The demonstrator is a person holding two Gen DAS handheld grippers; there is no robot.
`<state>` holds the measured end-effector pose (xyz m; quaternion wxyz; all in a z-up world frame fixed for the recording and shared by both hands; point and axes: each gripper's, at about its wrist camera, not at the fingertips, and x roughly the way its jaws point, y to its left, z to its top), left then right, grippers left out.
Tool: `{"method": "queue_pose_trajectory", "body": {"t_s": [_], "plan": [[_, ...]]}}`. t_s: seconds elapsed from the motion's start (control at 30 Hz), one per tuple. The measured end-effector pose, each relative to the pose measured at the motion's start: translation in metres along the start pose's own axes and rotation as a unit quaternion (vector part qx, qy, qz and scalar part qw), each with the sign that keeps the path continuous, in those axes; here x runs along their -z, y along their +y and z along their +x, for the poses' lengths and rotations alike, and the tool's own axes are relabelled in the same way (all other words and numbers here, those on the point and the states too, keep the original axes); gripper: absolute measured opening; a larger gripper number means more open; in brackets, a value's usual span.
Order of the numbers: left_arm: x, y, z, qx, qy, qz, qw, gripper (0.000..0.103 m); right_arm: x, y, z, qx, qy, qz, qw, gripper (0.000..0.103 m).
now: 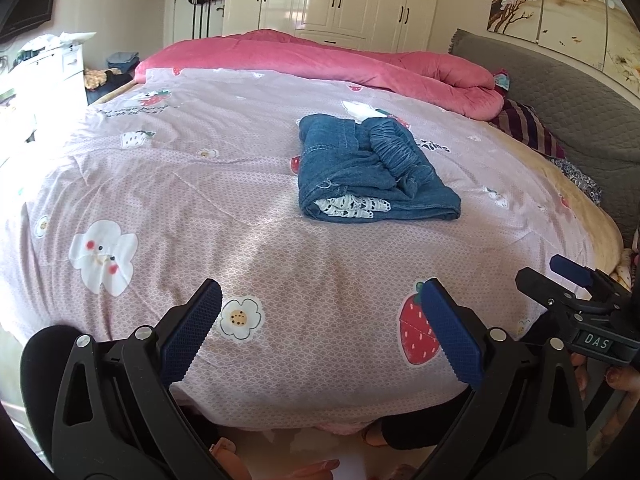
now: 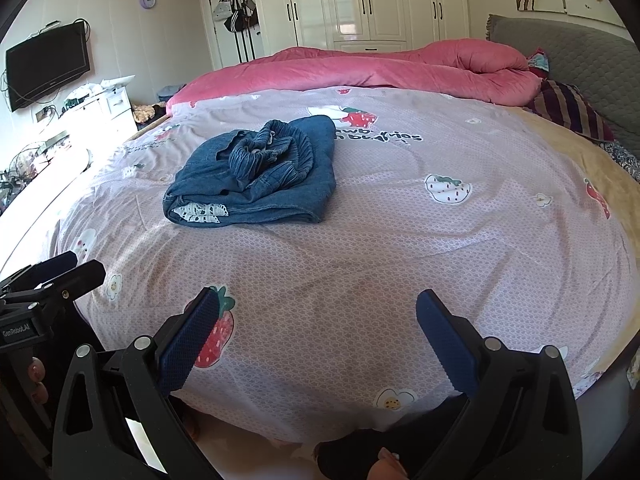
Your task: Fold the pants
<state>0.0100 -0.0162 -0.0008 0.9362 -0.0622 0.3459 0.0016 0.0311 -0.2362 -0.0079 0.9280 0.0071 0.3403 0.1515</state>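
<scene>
Both grippers share one build: black plastic arms with triangular cut-outs, silver round screw heads at the joints, and blue fingers with a fine cross-hatch face and serrated edge. The left gripper (image 1: 320, 316) carries a "GenRobot.AI" label; the right gripper (image 2: 316, 324) reads "DAS". Fingernails wear dark speckled polish.

The folded blue denim pants (image 1: 372, 172) show white lace trim at one edge. Beneath them, the pale pink quilted bedspread (image 1: 200, 184) carries red strawberries, white flowers and white cartoon animals. Beyond the pants lies a plain rose-pink plush blanket (image 1: 360, 64); a grey quilted headboard (image 1: 560, 92) stands beside it.
</scene>
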Motion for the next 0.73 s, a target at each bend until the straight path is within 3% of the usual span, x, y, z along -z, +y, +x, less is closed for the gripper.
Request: {"method": "queue_pose_trajectory", "body": {"t_s": [0.33, 0.5, 0.57, 0.67, 0.73], "plan": [[-0.010, 0.018, 0.017, -0.032, 0.024, -0.018, 0.9990, 0.093, -0.007, -0.031, 0.012, 0.031, 0.009, 0.021, 0.999, 0.098], [-0.052, 0.054, 0.027, -0.023, -0.004, -0.048, 0.9986, 0.093, -0.034, -0.085, 0.026, 0.070, -0.001, 0.056, 0.996, 0.098], [-0.076, 0.075, 0.044, -0.056, -0.007, -0.051, 0.9971, 0.093, -0.050, -0.114, 0.035, 0.101, -0.006, 0.062, 0.993, 0.098], [-0.112, 0.118, 0.090, -0.149, 0.011, -0.036, 0.9881, 0.093, -0.082, -0.170, 0.058, 0.160, 0.001, 0.079, 0.984, 0.098], [-0.131, 0.153, 0.125, -0.176, 0.037, -0.045, 0.9828, 0.094, -0.105, -0.213, 0.078, 0.207, 0.013, 0.092, 0.974, 0.098]]}}
